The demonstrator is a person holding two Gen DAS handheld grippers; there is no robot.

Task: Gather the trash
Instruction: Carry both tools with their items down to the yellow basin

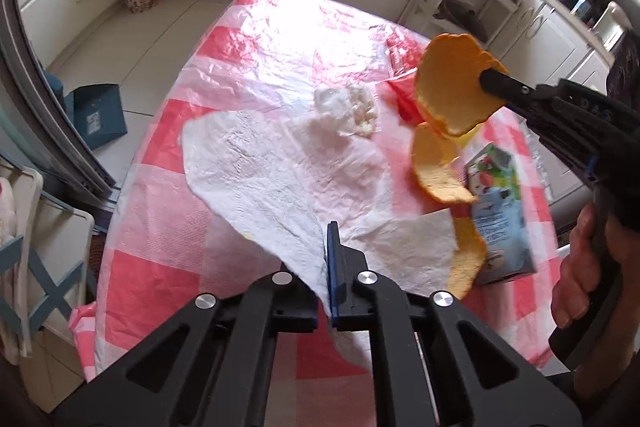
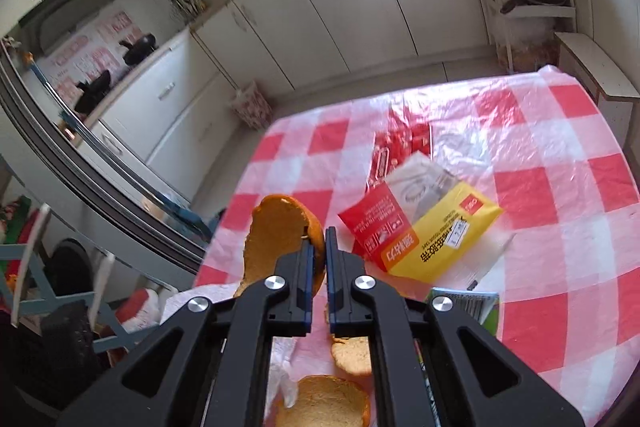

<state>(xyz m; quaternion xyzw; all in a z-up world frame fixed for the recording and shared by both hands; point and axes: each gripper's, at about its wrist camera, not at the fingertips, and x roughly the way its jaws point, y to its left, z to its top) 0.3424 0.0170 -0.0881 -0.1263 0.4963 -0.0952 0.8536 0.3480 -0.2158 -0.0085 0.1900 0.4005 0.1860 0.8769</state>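
Fingers of the left gripper (image 1: 329, 259) are found clenched on a corner of the white paper towel (image 1: 280, 167), which trails away from them toward the far edge of the table (image 1: 152, 227) with its near end raised. Fingers of the right gripper (image 2: 319, 251) are clamped on a curved orange peel (image 2: 276, 239), held clear above the table's right side. More peel pieces (image 1: 436, 171) are noted on the checked cloth just below the held one, beside a small carton (image 1: 500, 211) at the right edge. A crumpled tissue (image 1: 348, 107) lies on the towel's far end. Red and yellow packets (image 2: 424, 231) are seen beyond the right gripper, toward the far right corner. It is judged that the remaining peels lie nearer the right hand (image 1: 580, 267), while the tissue falls ahead of the left. No trash container can be identified with certainty.
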